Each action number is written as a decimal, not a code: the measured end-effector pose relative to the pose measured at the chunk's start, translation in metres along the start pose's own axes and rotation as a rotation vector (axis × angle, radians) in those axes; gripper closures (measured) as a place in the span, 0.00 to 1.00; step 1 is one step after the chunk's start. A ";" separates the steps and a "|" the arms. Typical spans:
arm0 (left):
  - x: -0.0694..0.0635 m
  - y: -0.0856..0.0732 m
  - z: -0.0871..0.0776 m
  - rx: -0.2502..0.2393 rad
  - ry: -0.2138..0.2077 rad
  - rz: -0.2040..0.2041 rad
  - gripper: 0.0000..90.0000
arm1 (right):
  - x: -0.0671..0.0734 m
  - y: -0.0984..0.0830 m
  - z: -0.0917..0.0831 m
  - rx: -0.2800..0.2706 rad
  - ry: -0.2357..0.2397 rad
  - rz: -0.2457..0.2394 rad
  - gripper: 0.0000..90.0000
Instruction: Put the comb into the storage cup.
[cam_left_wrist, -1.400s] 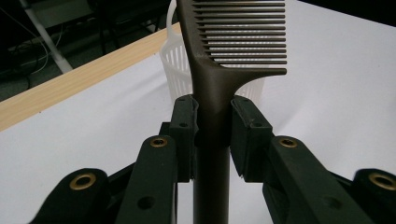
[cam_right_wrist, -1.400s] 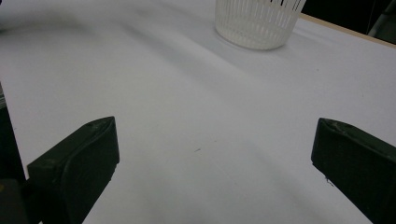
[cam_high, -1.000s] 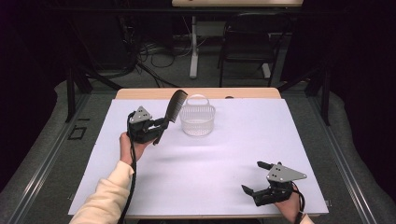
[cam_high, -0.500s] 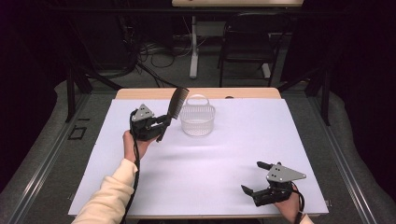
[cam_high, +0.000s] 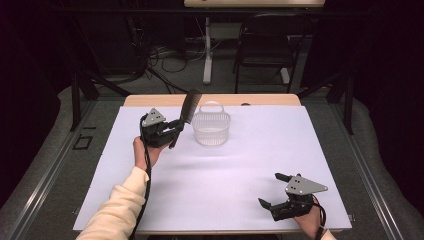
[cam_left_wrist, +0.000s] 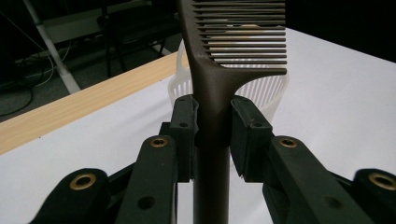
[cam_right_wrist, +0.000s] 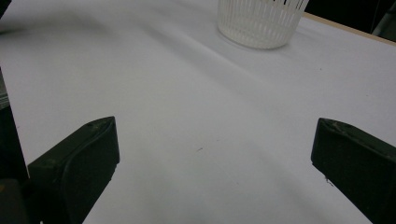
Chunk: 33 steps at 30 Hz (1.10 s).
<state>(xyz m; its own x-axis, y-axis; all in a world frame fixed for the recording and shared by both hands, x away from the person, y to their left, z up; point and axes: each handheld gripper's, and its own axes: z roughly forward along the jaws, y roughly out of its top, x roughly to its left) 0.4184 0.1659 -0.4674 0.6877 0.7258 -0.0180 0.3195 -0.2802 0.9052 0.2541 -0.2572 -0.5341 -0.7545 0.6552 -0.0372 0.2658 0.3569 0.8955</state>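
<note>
The dark comb (cam_high: 188, 108) is held by its handle between the jaws of the left gripper (cam_high: 176, 131), which are pressed tight on it. A second ago the comb was held a bit lower and nearer the person; now it is lifted a little and its toothed end is brought close to the left rim of the white basket (cam_high: 211, 128). The comb is tilted, teeth up, and is not yet over the basket's opening. So the comb is probably about to be put into the basket. The right gripper (cam_high: 272, 193) is kept low near the front edge of the white table (cam_high: 240, 170), jaws wide apart, with nothing held
</note>
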 end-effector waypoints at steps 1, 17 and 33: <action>0.000 0.000 0.000 0.001 0.003 -0.001 0.81 | 0.000 0.000 0.000 -0.001 0.000 -0.003 0.01; 0.004 0.009 0.004 -0.006 0.007 -0.009 0.81 | 0.000 0.000 -0.001 -0.001 -0.004 0.001 0.01; 0.004 0.021 0.011 0.022 0.004 0.019 0.81 | 0.000 0.000 -0.001 -0.001 -0.003 -0.001 0.01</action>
<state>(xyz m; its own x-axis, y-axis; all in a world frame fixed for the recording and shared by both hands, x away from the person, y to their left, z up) 0.4349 0.1556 -0.4532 0.6913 0.7226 0.0010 0.3202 -0.3076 0.8960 0.2534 -0.2577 -0.5335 -0.7528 0.6570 -0.0400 0.2640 0.3570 0.8960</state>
